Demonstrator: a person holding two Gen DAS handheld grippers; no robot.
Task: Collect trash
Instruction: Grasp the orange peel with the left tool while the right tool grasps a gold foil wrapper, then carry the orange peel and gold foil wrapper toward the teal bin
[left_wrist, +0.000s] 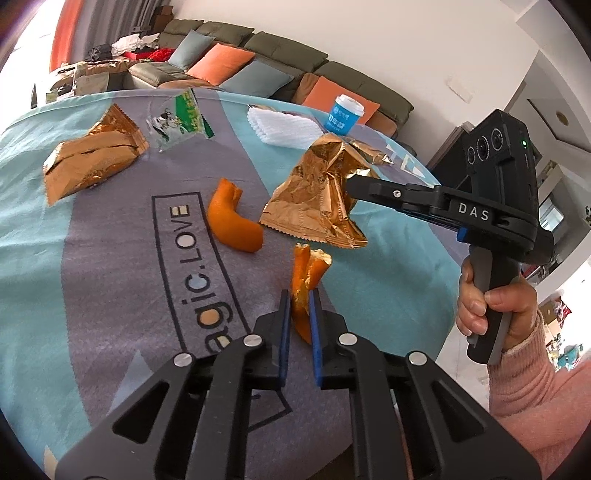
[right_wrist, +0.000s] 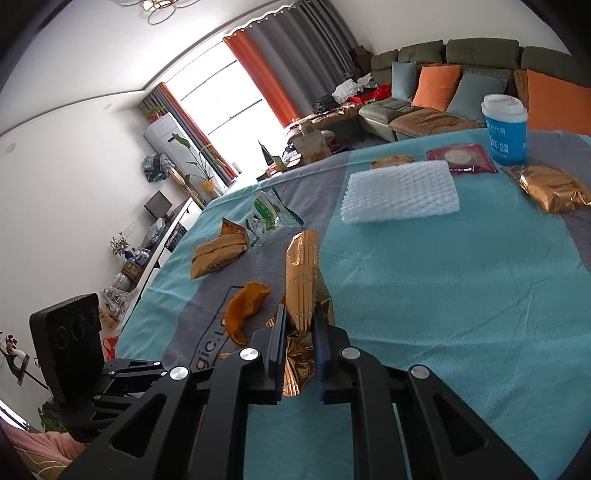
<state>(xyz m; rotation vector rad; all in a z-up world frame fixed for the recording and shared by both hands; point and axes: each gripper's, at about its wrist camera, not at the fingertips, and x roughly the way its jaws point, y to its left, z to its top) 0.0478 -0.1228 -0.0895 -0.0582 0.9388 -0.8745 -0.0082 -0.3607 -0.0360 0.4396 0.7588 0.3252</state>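
Both grips look solid: left gripper (left_wrist: 299, 306) jaws clamped on the curled orange peel strip (left_wrist: 304, 280), right gripper (right_wrist: 300, 325) jaws pinching the crinkled gold foil wrapper (right_wrist: 303, 280). I'd lift both straight up, slowly, so nothing slips.

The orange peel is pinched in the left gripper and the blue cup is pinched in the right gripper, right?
Not quite. The left gripper does pinch the orange peel, but the right gripper pinches a gold wrapper, as the right wrist view shows. The blue cup stands untouched far back on the table.
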